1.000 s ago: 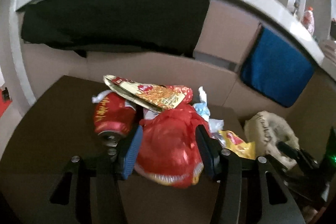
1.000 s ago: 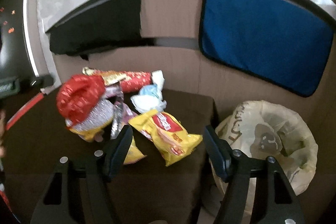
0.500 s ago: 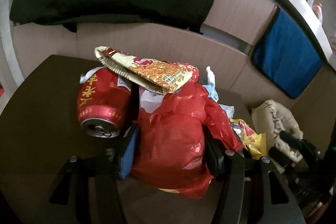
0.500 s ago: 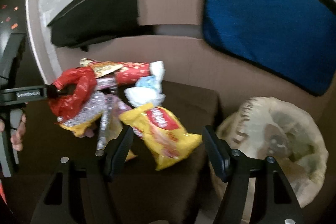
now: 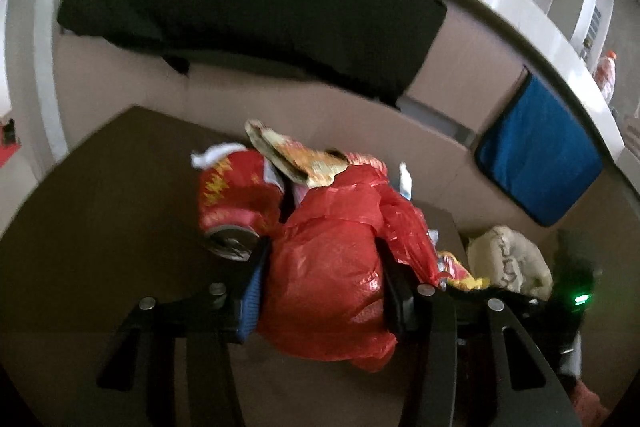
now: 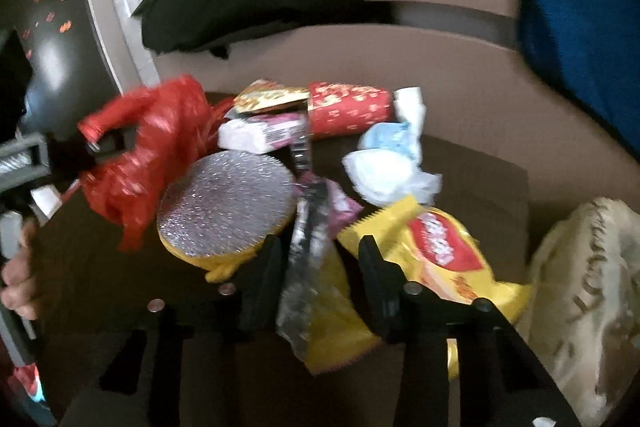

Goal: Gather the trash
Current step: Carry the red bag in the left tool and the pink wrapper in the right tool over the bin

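A dark brown worktop (image 6: 480, 179) stands before a beige wall hung with a black cloth (image 5: 248, 11) and a blue cloth (image 5: 540, 155). The left hand-held gripper (image 5: 322, 279) is clamped on a red plastic bag (image 5: 332, 267), its jaws having just narrowed a little on it. Just beside the bag lies a red can (image 5: 236, 195) under a printed wrapper (image 5: 296, 155). The right hand-held gripper (image 6: 320, 267) has just been closing; a crumpled silver and yellow wrapper (image 6: 316, 291) sits between its jaws, though I cannot tell whether the pads press it. A yellow snack bag (image 6: 436, 251) lies at its right finger, and a pale trash bag (image 6: 588, 299) stands off the worktop's right edge.
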A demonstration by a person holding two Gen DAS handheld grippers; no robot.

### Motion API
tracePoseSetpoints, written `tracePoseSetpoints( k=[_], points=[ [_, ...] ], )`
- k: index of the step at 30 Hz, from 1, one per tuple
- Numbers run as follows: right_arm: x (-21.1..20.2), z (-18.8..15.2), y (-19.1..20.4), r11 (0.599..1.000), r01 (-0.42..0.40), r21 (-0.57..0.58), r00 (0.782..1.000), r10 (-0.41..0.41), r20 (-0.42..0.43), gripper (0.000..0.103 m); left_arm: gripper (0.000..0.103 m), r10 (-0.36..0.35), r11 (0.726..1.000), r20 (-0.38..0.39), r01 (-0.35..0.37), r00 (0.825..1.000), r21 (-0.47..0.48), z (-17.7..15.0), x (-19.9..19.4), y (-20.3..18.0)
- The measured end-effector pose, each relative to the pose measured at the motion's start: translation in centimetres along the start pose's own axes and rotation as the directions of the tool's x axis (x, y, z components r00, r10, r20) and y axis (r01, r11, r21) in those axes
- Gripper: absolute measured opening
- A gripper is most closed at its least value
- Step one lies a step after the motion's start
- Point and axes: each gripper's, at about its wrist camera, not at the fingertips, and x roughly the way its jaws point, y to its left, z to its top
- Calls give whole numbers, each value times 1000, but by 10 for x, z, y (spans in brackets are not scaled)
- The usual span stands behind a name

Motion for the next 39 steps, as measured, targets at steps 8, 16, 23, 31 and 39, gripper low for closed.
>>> tracePoseSetpoints(
  k=[8, 16, 23, 31, 39],
  points=[
    [-53, 24, 10, 999, -47, -5, 995, 47, 86, 4, 50, 40, 998, 121, -45, 992, 34, 17, -55, -10],
    [-133, 52, 7, 999, 24, -28, 969, -16, 247, 4, 50, 75, 986, 266, -111, 961, 121, 28, -108, -68],
    [-205, 49, -23, 990, 138, 5, 928, -131, 349, 4, 50, 7, 982, 281, -59, 960, 178, 30, -117, -129],
    [-264, 23, -88, 964, 243, 110, 876, -267, 401, 4, 50, -90, 959, 256, 14, 962, 282, 20, -92, -229],
    [-297, -6, -156, 927, 301, 224, 847, -367, 385, 4, 50, -124, 949, 187, 62, 975, 310, -2, -49, -300]
  ],
)
